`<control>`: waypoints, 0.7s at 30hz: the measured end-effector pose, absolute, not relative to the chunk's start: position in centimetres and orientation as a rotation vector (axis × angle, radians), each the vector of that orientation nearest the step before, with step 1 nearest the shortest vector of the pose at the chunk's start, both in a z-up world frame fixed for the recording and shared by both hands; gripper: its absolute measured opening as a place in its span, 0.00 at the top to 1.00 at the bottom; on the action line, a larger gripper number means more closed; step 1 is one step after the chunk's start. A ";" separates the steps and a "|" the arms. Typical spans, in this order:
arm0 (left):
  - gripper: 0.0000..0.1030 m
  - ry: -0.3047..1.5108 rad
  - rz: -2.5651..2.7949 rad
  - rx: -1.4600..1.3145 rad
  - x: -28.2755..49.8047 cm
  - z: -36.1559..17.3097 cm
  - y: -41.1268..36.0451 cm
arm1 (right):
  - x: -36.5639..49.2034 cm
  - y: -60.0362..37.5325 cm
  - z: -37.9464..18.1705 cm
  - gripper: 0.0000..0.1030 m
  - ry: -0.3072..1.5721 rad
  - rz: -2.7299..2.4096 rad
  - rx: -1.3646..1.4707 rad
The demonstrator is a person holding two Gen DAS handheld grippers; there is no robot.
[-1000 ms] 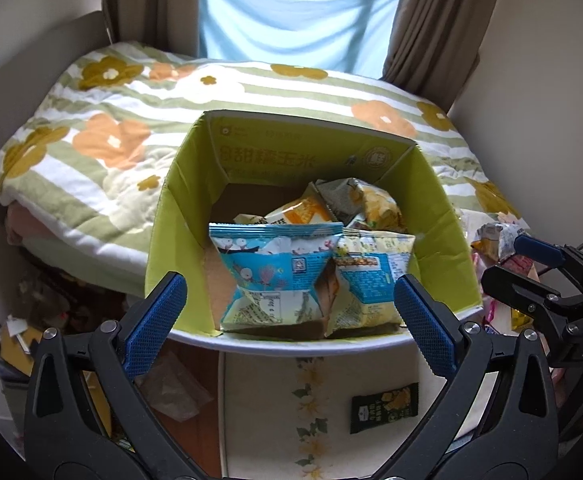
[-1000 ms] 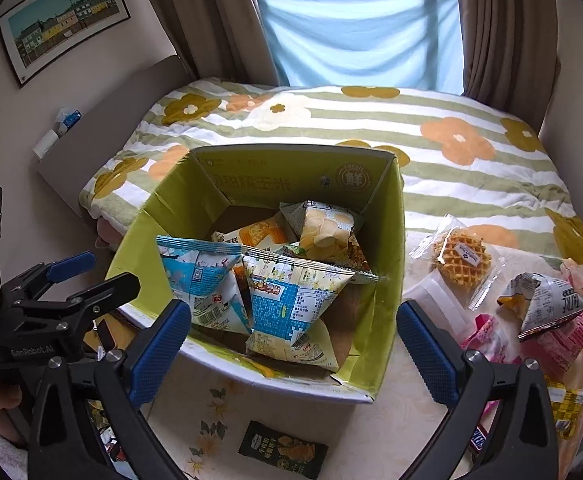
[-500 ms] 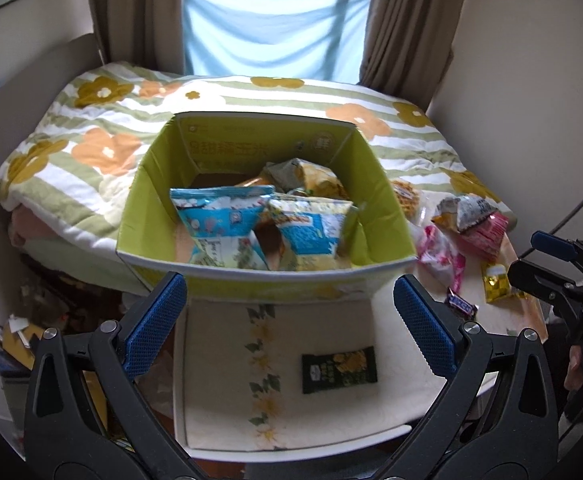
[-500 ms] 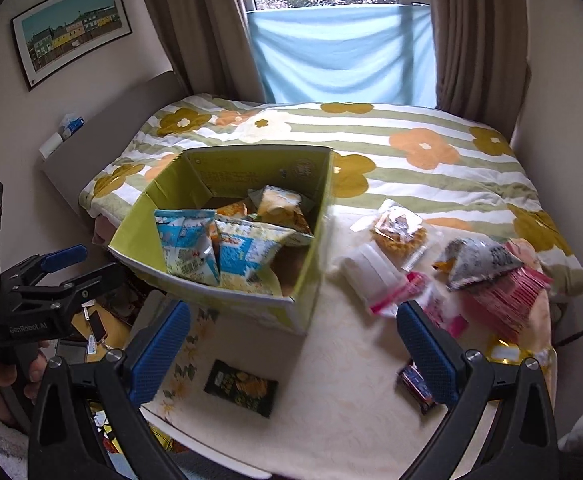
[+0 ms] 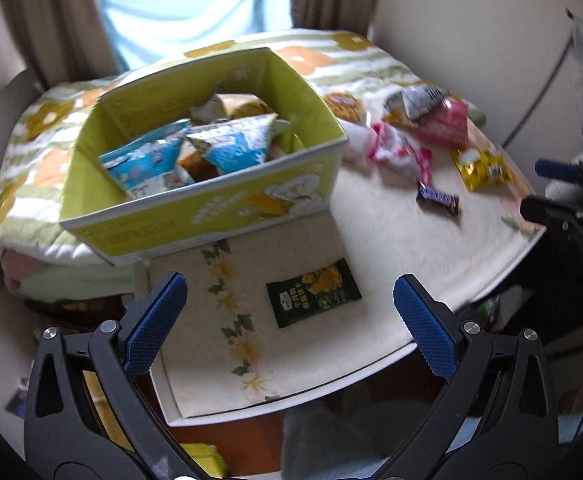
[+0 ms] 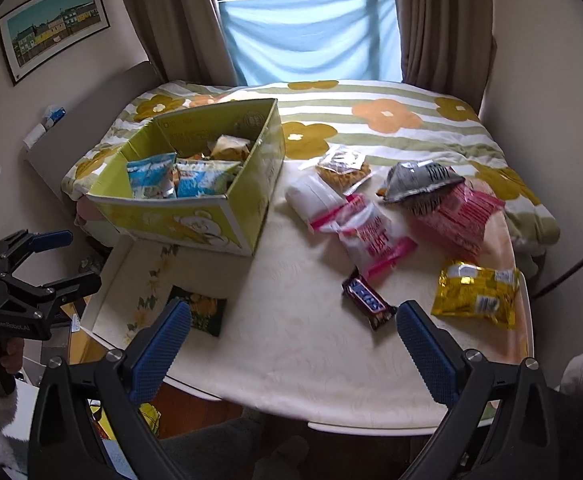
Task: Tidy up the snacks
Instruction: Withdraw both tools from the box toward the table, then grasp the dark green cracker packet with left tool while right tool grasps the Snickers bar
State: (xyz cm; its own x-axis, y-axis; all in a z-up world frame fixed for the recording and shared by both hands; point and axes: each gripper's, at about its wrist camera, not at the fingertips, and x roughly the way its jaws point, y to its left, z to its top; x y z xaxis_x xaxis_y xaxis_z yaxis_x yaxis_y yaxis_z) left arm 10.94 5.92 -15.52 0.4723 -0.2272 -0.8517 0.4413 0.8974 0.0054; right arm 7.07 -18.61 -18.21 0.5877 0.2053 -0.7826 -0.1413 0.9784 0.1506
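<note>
An open yellow-green cardboard box (image 5: 211, 204) (image 6: 195, 220) holds several snack bags and sits at the table's far left. A dark green packet (image 5: 313, 294) (image 6: 205, 312) lies flat in front of it, just beyond my left gripper (image 5: 287, 292), which is open and empty. My right gripper (image 6: 291, 312) is also open and empty, above the table's near edge. A chocolate bar (image 6: 367, 300) (image 5: 437, 199) lies just ahead of it. Further right are a yellow packet (image 6: 475, 294), a pink packet (image 6: 455, 216), a grey bag (image 6: 419, 180) and a white-and-pink bag (image 6: 363, 232).
The round cream table (image 6: 299, 368) stands against a bed with a flowered quilt (image 6: 383, 120). A clear waffle packet (image 6: 343, 168) lies at the table's far side. A hand holds the left gripper (image 6: 67, 260) off the table's left edge. Clutter lies on the floor below.
Both grippers have drawn back from the box and risen. The box now looks smaller, and the loose snacks on the table have come into view. Both stay open.
</note>
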 end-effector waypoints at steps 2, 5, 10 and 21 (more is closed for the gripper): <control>0.00 1.021 -0.476 0.287 11.7 -16.7 5.3 | 7.1 -18.8 -19.0 0.01 0.933 0.183 0.078; 0.00 1.071 -0.587 0.346 13.0 -19.0 4.5 | 7.3 -19.2 -20.3 0.01 0.953 0.160 0.105; 0.00 1.138 -0.746 0.511 14.8 -23.7 2.9 | 9.1 -19.5 -23.4 0.01 1.034 0.107 0.175; 0.23 1.265 -0.969 0.765 17.0 -30.7 0.8 | 11.9 -19.7 -27.9 0.01 1.134 0.042 0.189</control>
